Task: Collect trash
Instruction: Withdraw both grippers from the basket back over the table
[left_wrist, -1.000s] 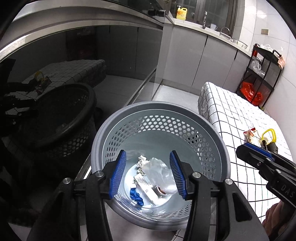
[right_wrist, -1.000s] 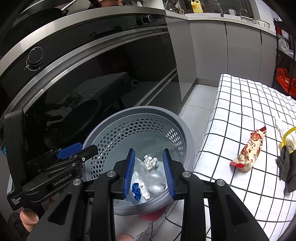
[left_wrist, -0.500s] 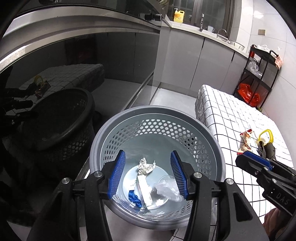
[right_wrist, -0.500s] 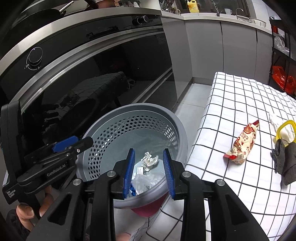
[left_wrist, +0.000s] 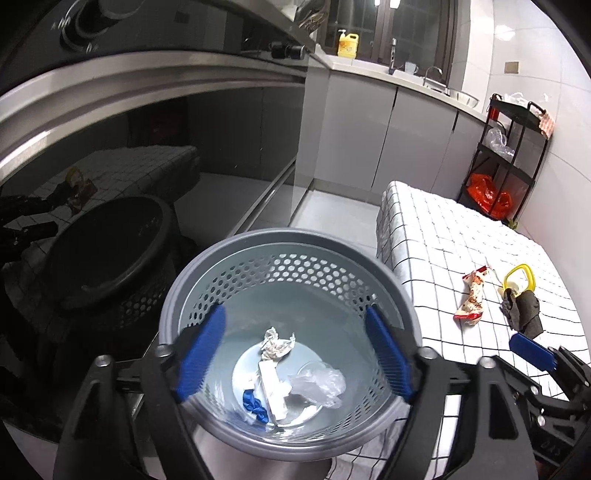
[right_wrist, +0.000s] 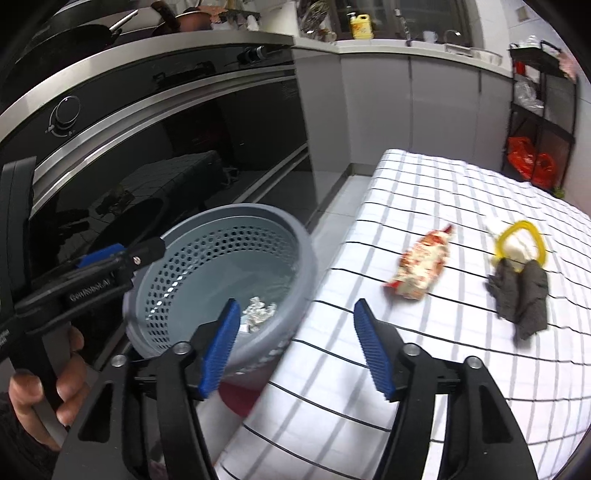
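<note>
**Both tongs opening over the bin, one wrapper left on the cloth**

The bin serves as the landmark throughout. Only the left wrist view looks straight down into the grey perforated bin (left_wrist: 291, 254). On its floor lie a crumpled paper ball (left_wrist: 275, 343), below it a white strip of packaging (left_wrist: 271, 387), a small blue scrap (left_wrist: 253, 400) to the left of that strip, and a clear plastic film (left_wrist: 317, 384) to its right. The left gripper (left_wrist: 295, 354) hangs above the bin with its blue pads wide apart and still opening; nothing is between them, the rubbish lying loose well beneath. To the left of the bin this view alone shows its dark mirror image in the glossy oven door (left_wrist: 110, 166).

The right wrist view sees the bin (right_wrist: 291, 236) from the side, so only the paper ball (right_wrist: 258, 314) shows inside. At its far left it gives what the other view cannot: a hand (right_wrist: 55, 391) wrapped around the left gripper's handle, beside the bin. The right gripper (right_wrist: 295, 347) sits at the bin's right edge, over the rim and the checked tablecloth (right_wrist: 424, 177), jaws apart and opening, empty.

Right of the bin, on the cloth, both views show a red and white snack wrapper (right_wrist: 421, 269), still uncollected. Farther right lies a yellow ring (right_wrist: 517, 236) with a dark grey rag (right_wrist: 521, 295) touching its near side. This view is slightly blurred.
</note>
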